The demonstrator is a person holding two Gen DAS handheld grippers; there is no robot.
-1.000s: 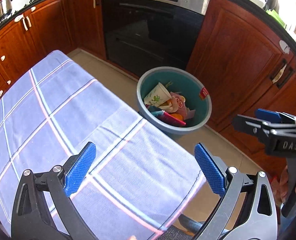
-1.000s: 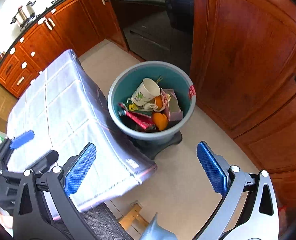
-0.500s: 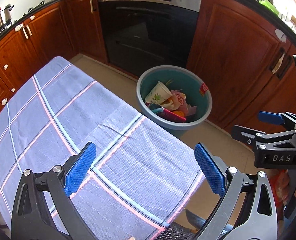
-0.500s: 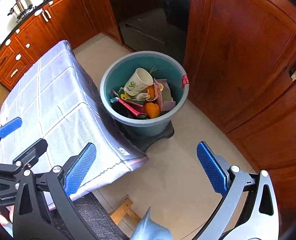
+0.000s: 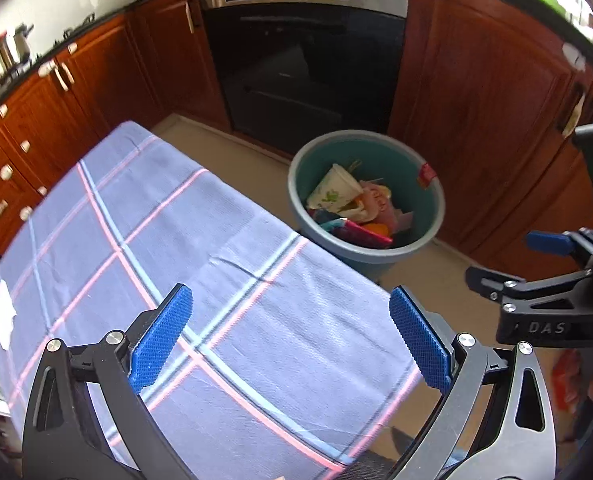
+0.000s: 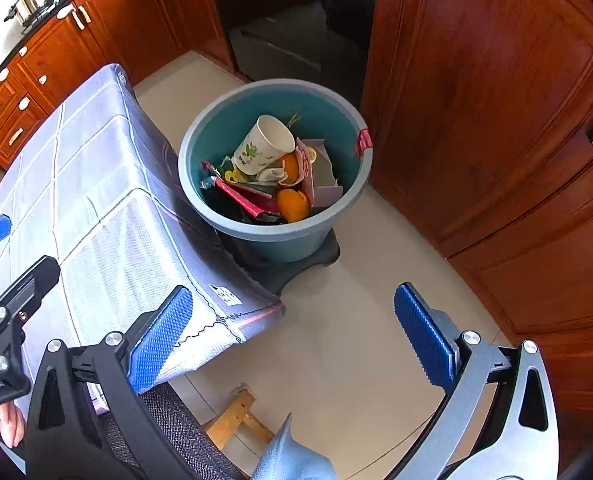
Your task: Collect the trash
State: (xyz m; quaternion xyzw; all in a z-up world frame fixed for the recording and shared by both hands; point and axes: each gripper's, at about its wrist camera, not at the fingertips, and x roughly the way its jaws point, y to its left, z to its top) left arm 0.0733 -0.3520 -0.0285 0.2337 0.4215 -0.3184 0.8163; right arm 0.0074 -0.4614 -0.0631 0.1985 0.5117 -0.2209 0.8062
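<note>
A teal bin (image 5: pixel 428 204) (image 6: pixel 212 140) stands on the floor beyond the table's far corner, holding a white paper cup (image 5: pixel 334 190) (image 6: pixel 262 146), orange peel (image 6: pixel 292 204), a red wrapper (image 6: pixel 242 196) and other scraps. My left gripper (image 5: pixel 290 338) hovers open above the blue checked tablecloth (image 5: pixel 136 220) with nothing between its fingers. My right gripper (image 6: pixel 292 340) is open over the floor near the table corner, empty, and it shows at the right edge of the left wrist view (image 5: pixel 536 264). A white scrap of paper (image 5: pixel 2 314) lies at the table's left edge.
Wooden cabinets (image 6: pixel 476 100) and a dark oven (image 5: pixel 308 60) line the walls behind the bin. A black base (image 6: pixel 296 264) sits under the bin. A grey chair seat (image 6: pixel 184 436) and a wooden leg (image 6: pixel 232 416) lie below the right gripper.
Both grippers have drawn back and up from the bin, staying open. More of the table shows in the left wrist view, including the white scrap at its left edge.
</note>
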